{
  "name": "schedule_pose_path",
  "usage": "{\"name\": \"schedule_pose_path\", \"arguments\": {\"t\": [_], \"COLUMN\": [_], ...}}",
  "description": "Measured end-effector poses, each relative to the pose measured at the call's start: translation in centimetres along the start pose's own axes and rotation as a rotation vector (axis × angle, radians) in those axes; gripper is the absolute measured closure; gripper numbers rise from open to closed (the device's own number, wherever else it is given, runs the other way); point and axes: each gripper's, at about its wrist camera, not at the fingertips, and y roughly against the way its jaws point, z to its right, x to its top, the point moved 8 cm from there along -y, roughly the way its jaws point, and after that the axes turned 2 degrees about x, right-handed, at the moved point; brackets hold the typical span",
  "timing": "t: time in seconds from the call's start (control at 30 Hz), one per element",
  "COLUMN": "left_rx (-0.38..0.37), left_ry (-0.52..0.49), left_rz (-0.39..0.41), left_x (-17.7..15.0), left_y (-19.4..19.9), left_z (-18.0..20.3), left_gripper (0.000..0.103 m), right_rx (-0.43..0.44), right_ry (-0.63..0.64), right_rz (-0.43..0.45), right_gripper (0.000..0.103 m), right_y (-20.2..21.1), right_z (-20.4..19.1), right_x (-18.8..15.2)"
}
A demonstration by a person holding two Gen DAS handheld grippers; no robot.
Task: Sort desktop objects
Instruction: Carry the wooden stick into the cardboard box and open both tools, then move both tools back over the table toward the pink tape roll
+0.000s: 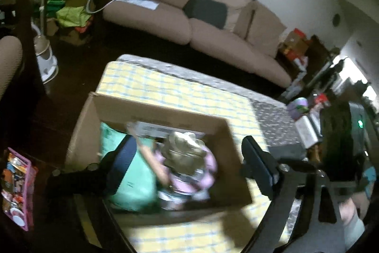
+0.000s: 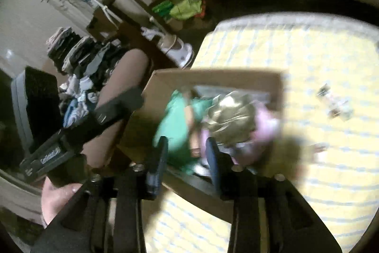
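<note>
An open cardboard box (image 1: 83, 132) stands on the yellow checked tablecloth (image 1: 165, 84). Inside lie a teal bag (image 1: 135, 191), a pink item (image 1: 208, 172) and a crumpled gold foil piece (image 1: 184, 148). My left gripper (image 1: 189, 165) hangs over the box, open wide, with nothing pressed between its fingers (image 1: 258, 165). In the right wrist view the same box (image 2: 213, 77) holds the teal bag (image 2: 175, 125) and the gold foil (image 2: 229, 120). My right gripper (image 2: 187, 155) is open above the box's near wall and grips nothing. All of this is blurred.
A small clear bottle-like object (image 2: 334, 103) lies on the cloth right of the box. A purple item (image 1: 299, 107) and a white box (image 1: 308, 132) sit at the table's far right. A beige sofa (image 1: 213, 23) is behind; a pink basket (image 1: 16, 189) is on the left.
</note>
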Motion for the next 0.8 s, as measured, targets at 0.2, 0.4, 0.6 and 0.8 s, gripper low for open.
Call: {"name": "schedule_pose_path", "arguments": {"t": [0.2,0.4,0.6,0.8], "left_rx": [-0.060,-0.068,0.007,0.019], "left_ry": [-0.036,-0.061,-0.086,0.022], "left_rz": [0.043,0.032,-0.072,-0.087], "left_x": [-4.0,-9.9,-16.2,-20.0], "left_y": [0.9,-1.6,-5.5,-7.3], "left_z": [6.0,12.1,15.2,14.5], "left_gripper": [0.003,0.003,0.003,0.003], "right_rx": [-0.129,-0.230,-0.188,-0.105], "right_ry": [0.045,0.024,-0.029,-0.060], "right_rz": [0.082,0.106,0.089,0.059], "right_gripper": [0.051,0.048,0.048,0.047], "right_y": [6.7,9.4,9.6,8.2], "right_z": [5.7,12.4,16.1,17.0], "right_x": [0.0,-0.8,-3.4,-6.1]}}
